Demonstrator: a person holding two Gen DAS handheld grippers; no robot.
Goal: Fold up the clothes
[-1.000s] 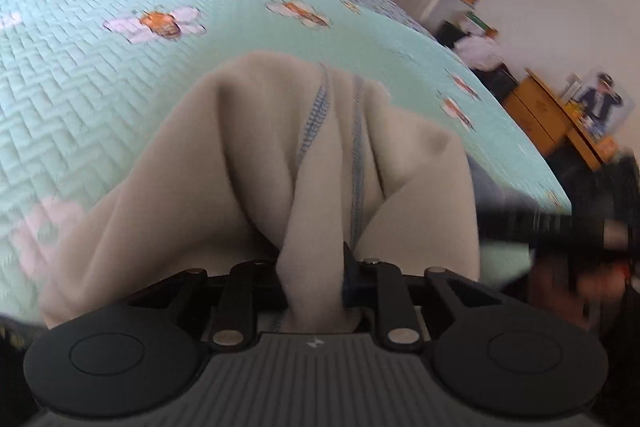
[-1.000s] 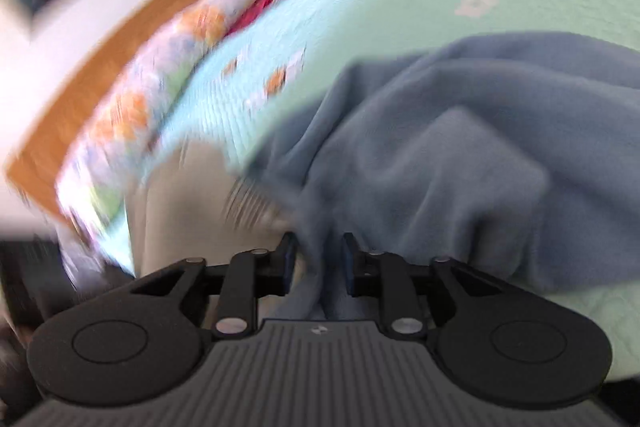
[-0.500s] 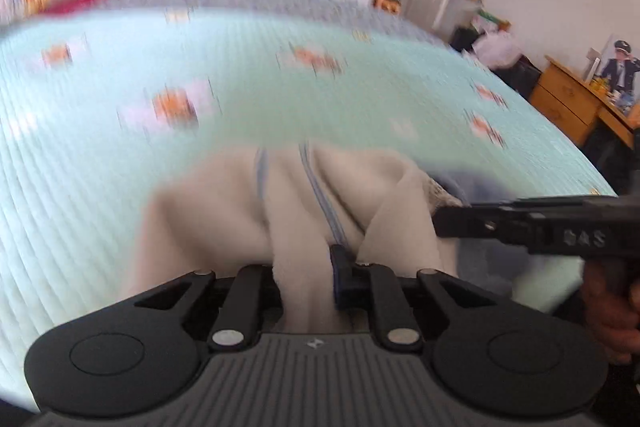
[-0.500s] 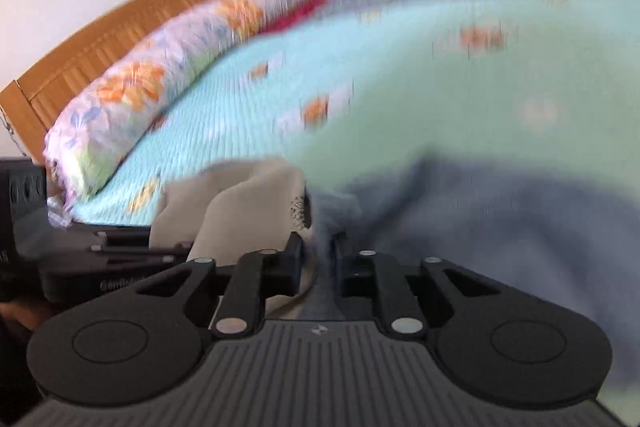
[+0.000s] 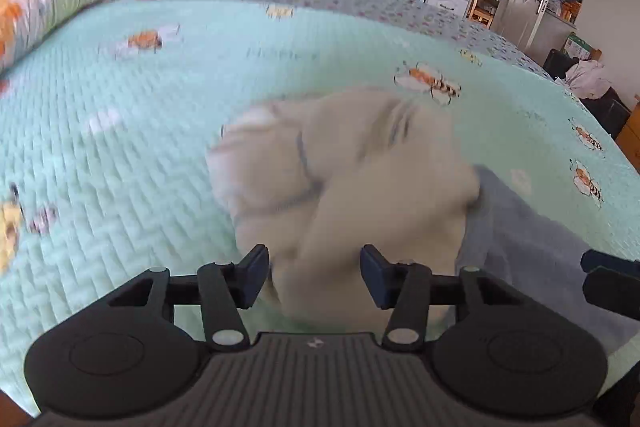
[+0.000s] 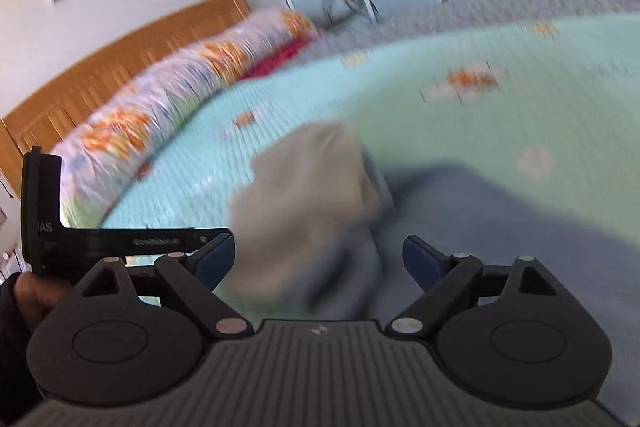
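Fingers of the left gripper point(image 5: 314, 277) stood wide apart, nothing pinched between them, the beige cloth point(image 5: 352, 183) bunched loosely in the gap and just beyond it. The right gripper point(image 6: 318, 261) was spread wide as well, empty, with the blue-grey cloth point(image 6: 500, 223) lying ahead of it and touching the beige heap on the mint quilt point(image 5: 120, 155). Both pictures were blurred. The likely trouble was that the unheld beige bundle would slump and lose its fold, or that a fresh grab would catch both fabrics at their touching edge and drag them together. Farther off lay the floral pillow point(image 6: 168, 115) against the wooden headboard point(image 6: 120, 51).
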